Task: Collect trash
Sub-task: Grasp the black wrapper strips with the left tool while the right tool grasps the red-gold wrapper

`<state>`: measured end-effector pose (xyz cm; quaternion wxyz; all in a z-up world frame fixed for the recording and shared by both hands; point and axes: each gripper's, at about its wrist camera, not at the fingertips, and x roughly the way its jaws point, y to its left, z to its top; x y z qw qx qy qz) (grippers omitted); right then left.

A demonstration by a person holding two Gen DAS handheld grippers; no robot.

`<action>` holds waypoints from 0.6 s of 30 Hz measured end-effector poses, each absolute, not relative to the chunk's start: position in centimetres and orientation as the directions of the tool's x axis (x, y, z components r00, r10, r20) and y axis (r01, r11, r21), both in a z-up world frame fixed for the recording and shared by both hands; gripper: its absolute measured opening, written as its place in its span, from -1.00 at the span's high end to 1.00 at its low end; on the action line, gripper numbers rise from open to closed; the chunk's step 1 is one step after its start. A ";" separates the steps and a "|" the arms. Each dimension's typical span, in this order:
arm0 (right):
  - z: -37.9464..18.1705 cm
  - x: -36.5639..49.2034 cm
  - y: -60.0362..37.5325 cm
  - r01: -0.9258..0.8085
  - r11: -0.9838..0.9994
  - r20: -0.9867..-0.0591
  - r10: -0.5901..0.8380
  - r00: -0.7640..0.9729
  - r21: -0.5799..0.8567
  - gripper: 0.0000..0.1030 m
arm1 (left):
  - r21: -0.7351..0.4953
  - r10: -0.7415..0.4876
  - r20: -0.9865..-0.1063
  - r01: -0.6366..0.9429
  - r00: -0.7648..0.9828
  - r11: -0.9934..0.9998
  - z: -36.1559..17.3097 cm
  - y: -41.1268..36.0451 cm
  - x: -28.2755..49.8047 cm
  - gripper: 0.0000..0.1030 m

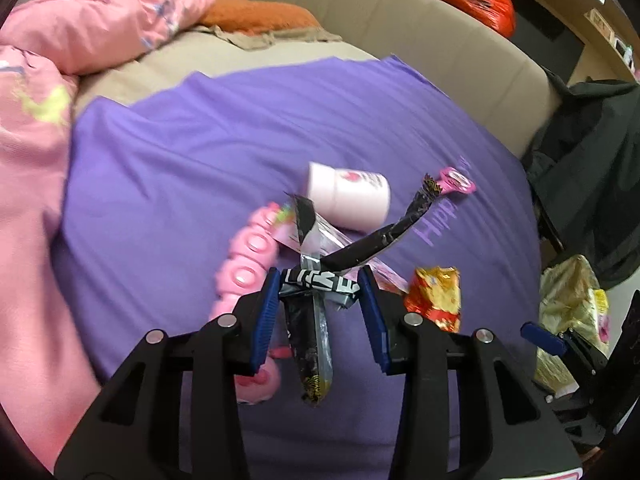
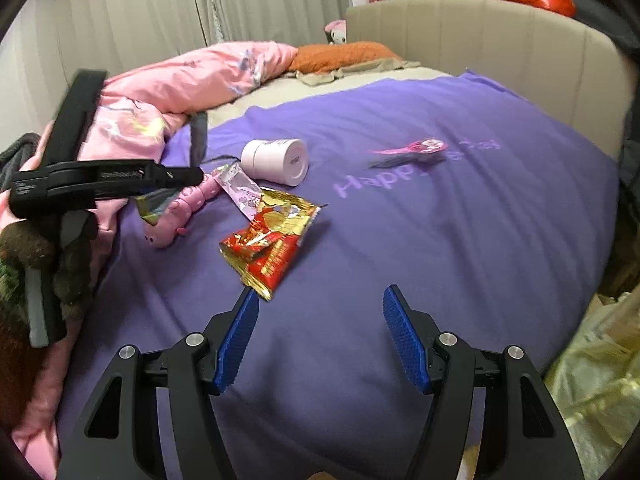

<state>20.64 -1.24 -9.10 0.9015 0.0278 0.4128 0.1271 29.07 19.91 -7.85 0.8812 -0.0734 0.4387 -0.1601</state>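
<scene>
A crumpled black-and-silver wrapper (image 1: 320, 286) sits between the left gripper (image 1: 320, 300) jaws, both pads touching it, on the purple bedspread (image 1: 240, 140). A red-and-gold wrapper (image 2: 272, 240) lies at 11 o'clock from the right gripper (image 2: 320, 320), whose jaws stand wide apart over bare bedspread. A pink jar (image 2: 276, 160) lies beyond.

Bed (image 2: 400, 240) carries trash: snack wrapper (image 2: 272, 240) nearest, jar (image 2: 276, 162) on its side behind it, toy (image 2: 180, 212) left of wrapper, sachet (image 2: 240, 192) between toy and jar. Quilt (image 2: 192, 80) heaped far left, pillow (image 2: 340, 56) at headboard (image 2: 500, 40).
</scene>
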 end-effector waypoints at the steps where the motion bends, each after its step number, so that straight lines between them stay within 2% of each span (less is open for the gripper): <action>1: -9.2 21.2 -0.5 -0.205 0.967 -0.744 0.250 0.620 0.155 -0.19 | -0.265 -0.342 -0.748 0.216 0.569 0.940 -7.7 20.0 29.0 0.26; 9: -11.4 23.9 4.6 -0.250 0.965 -0.787 0.213 0.578 0.077 -0.19 | -0.273 -0.356 -0.737 0.229 0.575 0.934 -7.4 20.3 29.0 0.26; 14: -11.6 23.9 3.1 -0.206 0.972 -0.791 0.212 0.574 0.111 -0.18 | -0.289 -0.373 -0.737 0.236 0.564 0.928 -7.4 20.2 29.0 0.26; 18: -11.4 23.4 1.5 -0.143 0.989 -0.793 0.105 0.600 0.023 -0.18 | -0.289 -0.377 -0.747 0.242 0.548 0.926 -7.8 19.9 29.0 0.26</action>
